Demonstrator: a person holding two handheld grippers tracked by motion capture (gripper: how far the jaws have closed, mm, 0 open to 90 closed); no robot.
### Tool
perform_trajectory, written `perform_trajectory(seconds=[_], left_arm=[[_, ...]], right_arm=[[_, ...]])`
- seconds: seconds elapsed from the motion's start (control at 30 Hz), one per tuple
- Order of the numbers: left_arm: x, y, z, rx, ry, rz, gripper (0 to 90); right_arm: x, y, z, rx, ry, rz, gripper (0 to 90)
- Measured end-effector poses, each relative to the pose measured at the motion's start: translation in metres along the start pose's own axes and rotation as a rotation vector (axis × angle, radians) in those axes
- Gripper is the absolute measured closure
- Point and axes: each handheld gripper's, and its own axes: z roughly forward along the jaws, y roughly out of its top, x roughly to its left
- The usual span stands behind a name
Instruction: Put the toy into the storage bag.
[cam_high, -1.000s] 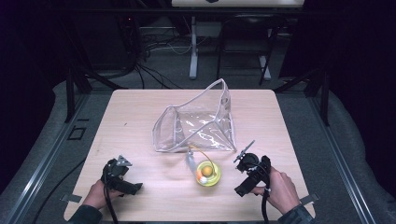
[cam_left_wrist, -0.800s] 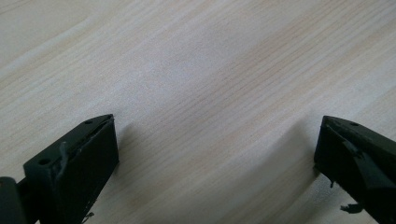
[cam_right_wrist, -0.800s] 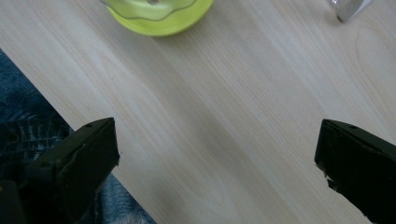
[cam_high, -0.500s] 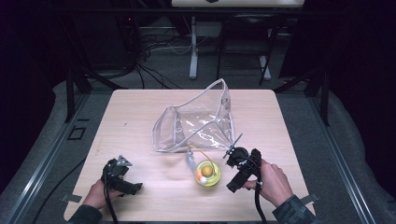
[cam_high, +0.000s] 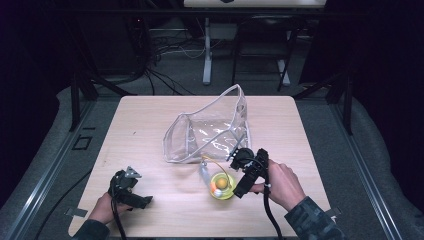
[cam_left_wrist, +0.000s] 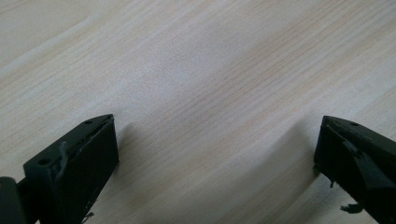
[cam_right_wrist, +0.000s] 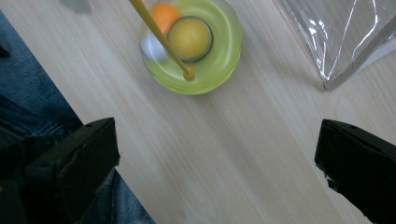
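Note:
A clear plastic zip pouch stands open in the middle of the wooden table; its corner reaches into the right gripper view. In front of it lies a yellow-green translucent round toy with small yellow and orange balls inside and a thin yellow cord. In the right gripper view the toy lies just ahead of the wide-apart jaws. My right gripper is open, right beside the toy. My left gripper rests open near the front left, over bare wood.
The table's front edge runs close behind both hands, and blue trousers lie below it in the right gripper view. Dark stands and cables crowd the floor beyond the table's far edge.
My right gripper has moved left and forward, from the front right to beside the round toy. The left gripper has stayed where it was.

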Motion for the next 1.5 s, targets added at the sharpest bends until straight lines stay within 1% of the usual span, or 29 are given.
perform_trajectory(seconds=[0.1, 0.23, 0.3, 0.33, 0.37, 0.43, 0.47, 0.5, 0.53, 0.6, 0.63, 0.7, 0.73, 0.77, 0.8, 1.0, 1.03, 1.1, 1.2, 1.23, 1.33, 1.5], left_arm=[[0.0, 0.0, 0.0, 0.001, 0.0, 0.001, 0.0], [0.0, 0.0, 0.0, 0.002, -0.001, 0.002, 0.0], [0.0, 0.0, 0.0, -0.001, -0.001, 0.002, 0.0], [0.0, 0.0, 0.0, -0.001, -0.001, 0.002, 0.0], [0.0, 0.0, 0.0, 0.001, -0.001, 0.002, 0.0], [0.0, 0.0, 0.0, 0.001, -0.001, 0.002, 0.0], [0.0, 0.0, 0.0, 0.001, -0.001, 0.002, 0.0], [0.0, 0.0, 0.0, 0.001, -0.001, 0.002, 0.0], [0.0, 0.0, 0.0, 0.001, -0.001, 0.002, 0.0], [0.0, 0.0, 0.0, 0.0, -0.004, 0.001, 0.0], [0.0, 0.0, 0.0, -0.001, 0.0, 0.0, 0.0], [0.0, 0.0, 0.0, 0.0, 0.0, -0.001, 0.0], [0.0, 0.0, 0.0, 0.0, 0.001, 0.0, 0.0], [0.0, 0.0, 0.0, 0.0, 0.001, 0.0, 0.0], [0.0, 0.0, 0.0, 0.001, 0.0, 0.001, 0.0], [0.0, 0.0, 0.0, 0.002, -0.003, 0.006, 0.0], [0.0, 0.0, 0.0, 0.002, -0.003, 0.007, 0.0], [0.0, 0.0, 0.0, 0.002, -0.004, 0.006, 0.0], [0.0, 0.0, 0.0, 0.003, -0.003, 0.006, 0.0], [0.0, 0.0, 0.0, 0.003, -0.003, 0.006, 0.0], [0.0, 0.0, 0.0, -0.001, -0.003, 0.006, 0.0], [0.0, 0.0, 0.0, -0.003, -0.002, 0.004, 0.0]], right_arm=[[0.002, 0.007, -0.003, 0.008, -0.004, -0.016, 0.1], [0.003, 0.014, -0.006, 0.006, 0.001, -0.031, 1.0], [0.005, 0.021, -0.01, 0.002, 0.004, -0.042, 1.8], [0.005, 0.021, -0.01, 0.002, 0.004, -0.042, 1.8], [0.006, 0.026, -0.012, -0.001, 0.005, -0.056, 3.7], [0.007, 0.03, -0.015, -0.003, 0.01, -0.067, 8.5], [0.007, 0.03, -0.015, -0.003, 0.01, -0.067, 8.5], [0.008, 0.034, -0.018, 0.01, 0.011, -0.076, 14.1], [0.009, 0.036, -0.019, 0.017, 0.011, -0.078, 15.9], [0.012, 0.04, -0.022, 0.03, 0.006, -0.086, 24.3], [0.012, 0.04, -0.022, 0.03, 0.006, -0.086, 24.3], [0.014, 0.044, -0.023, 0.033, 0.003, -0.101, 28.0], [0.016, 0.047, -0.025, 0.037, -0.008, -0.111, 34.5], [0.016, 0.047, -0.025, 0.037, -0.008, -0.111, 34.5], [0.018, 0.049, -0.026, 0.04, -0.02, -0.12, 36.8], [0.019, 0.052, -0.024, 0.055, -0.016, -0.135, 42.1], [0.018, 0.053, -0.023, 0.065, -0.013, -0.139, 44.5], [0.018, 0.055, -0.021, 0.077, -0.009, -0.142, 46.0], [0.018, 0.057, -0.02, 0.087, -0.015, -0.142, 48.7], [0.02, 0.059, -0.02, 0.092, -0.013, -0.151, 52.5], [0.022, 0.061, -0.021, 0.091, -0.017, -0.167, 59.1], [0.023, 0.063, -0.021, 0.103, 0.003, -0.198, 72.3]])
